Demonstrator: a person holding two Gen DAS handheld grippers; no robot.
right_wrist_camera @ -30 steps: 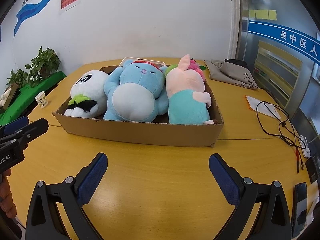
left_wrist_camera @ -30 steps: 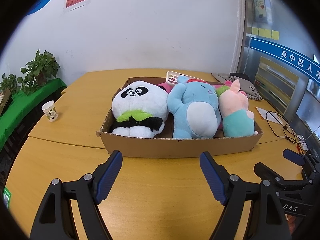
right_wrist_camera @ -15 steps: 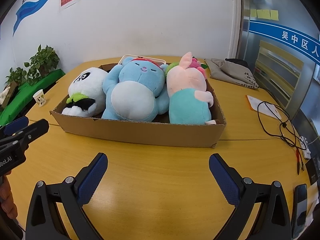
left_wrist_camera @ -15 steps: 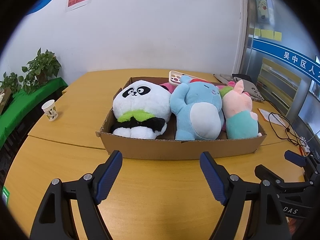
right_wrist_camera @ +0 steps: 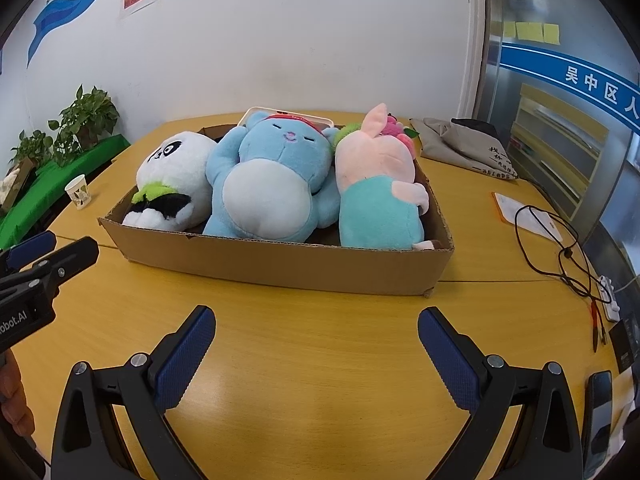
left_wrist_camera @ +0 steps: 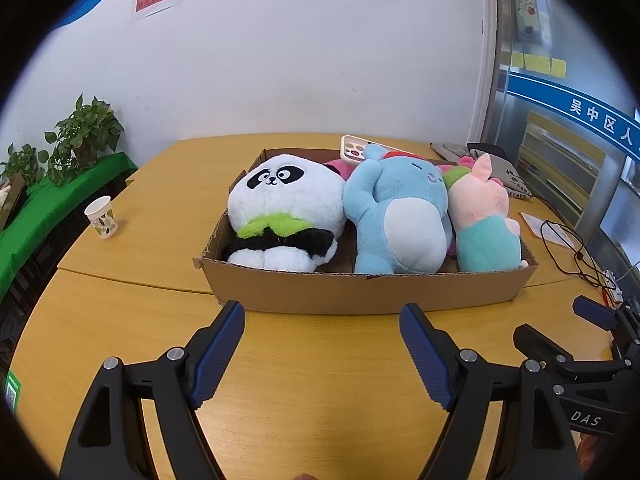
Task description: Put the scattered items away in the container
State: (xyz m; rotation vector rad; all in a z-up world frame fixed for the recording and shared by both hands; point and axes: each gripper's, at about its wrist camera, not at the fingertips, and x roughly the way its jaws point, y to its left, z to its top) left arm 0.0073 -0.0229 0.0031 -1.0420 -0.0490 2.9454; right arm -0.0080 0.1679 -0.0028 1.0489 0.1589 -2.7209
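A shallow cardboard box sits on the yellow table. In it lie a panda plush, a blue plush and a pink plush in teal, side by side. A white phone case leans at the box's back. My left gripper is open and empty, just in front of the box. My right gripper is open and empty, a little short of the box front. Each gripper shows at the edge of the other's view.
A paper cup stands on the table at the left, near potted plants on a green ledge. A grey bag, a paper, a black cable and a power strip lie at the right.
Both grippers have shifted slightly, so the box sits a little differently in view. The toys and the jaws have not changed.
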